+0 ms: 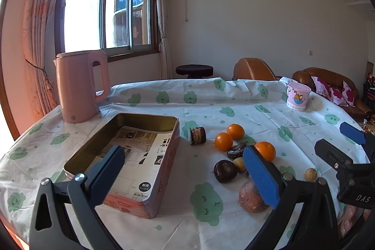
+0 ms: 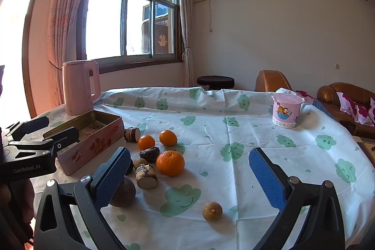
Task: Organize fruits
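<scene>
An open pink tin box (image 1: 131,156) lies on the tablecloth, also in the right wrist view (image 2: 91,144). Right of it lie three oranges (image 1: 223,141) (image 2: 170,162), dark dates (image 1: 225,171) (image 2: 149,154), cut sugarcane pieces (image 1: 197,135) (image 2: 146,176), a round brownish-purple fruit (image 1: 250,197) (image 2: 123,194) and small tan longans (image 1: 310,174) (image 2: 212,211). My left gripper (image 1: 185,172) is open and empty, above the box's right wall. My right gripper (image 2: 189,176) is open and empty above the cloth right of the fruit; it also shows in the left wrist view (image 1: 337,139).
A pink kettle (image 1: 79,86) stands at the table's back left behind the box. A pink cartoon cup (image 1: 297,96) (image 2: 286,110) stands at the back right. Sofas and a stool lie beyond the far table edge.
</scene>
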Available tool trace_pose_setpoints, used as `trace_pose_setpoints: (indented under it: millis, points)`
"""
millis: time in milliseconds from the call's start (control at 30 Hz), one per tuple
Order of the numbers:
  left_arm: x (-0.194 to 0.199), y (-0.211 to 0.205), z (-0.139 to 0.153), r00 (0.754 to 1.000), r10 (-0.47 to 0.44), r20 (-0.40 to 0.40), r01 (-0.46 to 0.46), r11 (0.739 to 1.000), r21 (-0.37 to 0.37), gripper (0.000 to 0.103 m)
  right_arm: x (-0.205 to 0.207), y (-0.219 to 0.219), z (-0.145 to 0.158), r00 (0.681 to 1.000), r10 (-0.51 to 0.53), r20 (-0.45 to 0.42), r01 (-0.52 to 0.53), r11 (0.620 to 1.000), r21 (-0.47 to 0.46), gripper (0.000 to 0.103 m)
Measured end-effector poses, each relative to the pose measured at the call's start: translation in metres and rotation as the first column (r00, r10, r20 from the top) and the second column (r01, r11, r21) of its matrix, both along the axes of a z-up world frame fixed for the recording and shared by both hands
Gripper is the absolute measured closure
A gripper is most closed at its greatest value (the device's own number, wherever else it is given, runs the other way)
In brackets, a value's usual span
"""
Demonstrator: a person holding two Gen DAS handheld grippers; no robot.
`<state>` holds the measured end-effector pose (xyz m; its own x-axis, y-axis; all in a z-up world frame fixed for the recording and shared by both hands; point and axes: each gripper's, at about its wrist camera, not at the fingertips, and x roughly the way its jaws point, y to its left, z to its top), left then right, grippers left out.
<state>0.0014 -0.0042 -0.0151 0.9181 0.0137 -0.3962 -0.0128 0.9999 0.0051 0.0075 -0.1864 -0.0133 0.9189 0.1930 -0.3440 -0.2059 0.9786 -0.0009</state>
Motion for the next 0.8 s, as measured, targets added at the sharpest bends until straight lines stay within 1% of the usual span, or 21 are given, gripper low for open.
trace_pose_setpoints:
  millis: [800]
  points:
    - [-0.0005,0.0033,-0.0009,1.000,-0.002,-0.004,0.002,1.000,-0.001,0.000,0.0010,-0.0012,-0.0047,1.000,-0.006,-0.009,0.006,1.000,-0.001,0.001]
